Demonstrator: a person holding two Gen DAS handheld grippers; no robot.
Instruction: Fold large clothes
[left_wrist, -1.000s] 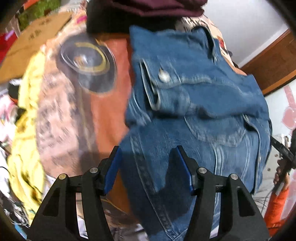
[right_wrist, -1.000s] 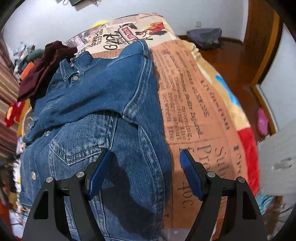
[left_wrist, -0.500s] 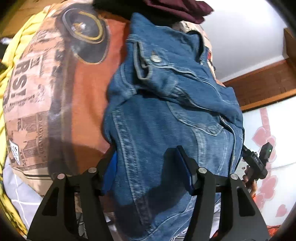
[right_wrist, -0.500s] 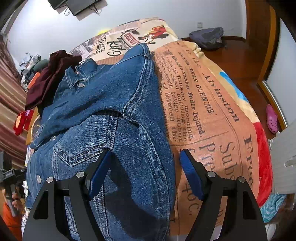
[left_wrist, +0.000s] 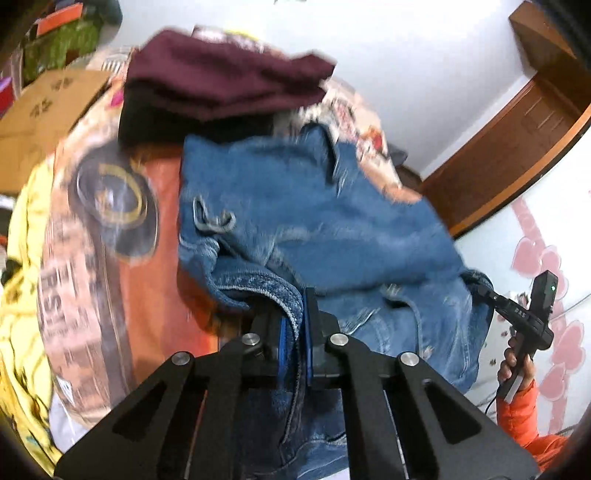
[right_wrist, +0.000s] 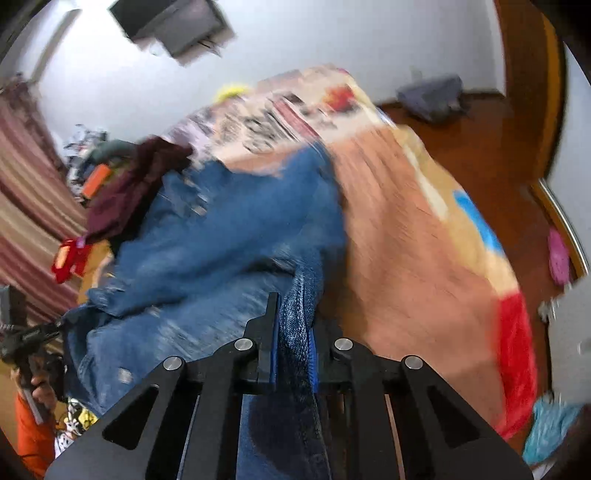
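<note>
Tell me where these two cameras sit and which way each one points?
Left wrist: rides on the left gripper, looking forward along its fingers, shut on the denim jacket; beyond lie the maroon garment and the person's right hand.
Right wrist: rides on the right gripper, looking up the printed blanket, fingers shut on the jacket's other edge; the person's left hand shows at lower left.
Shared: the same jacket, maroon garment and blanket.

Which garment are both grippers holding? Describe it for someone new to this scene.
On the newspaper-print blanket lies a blue denim jacket, pinched by the left gripper and right gripper. Unlike the maroon garment behind it, it is faded, stitched denim.
</note>
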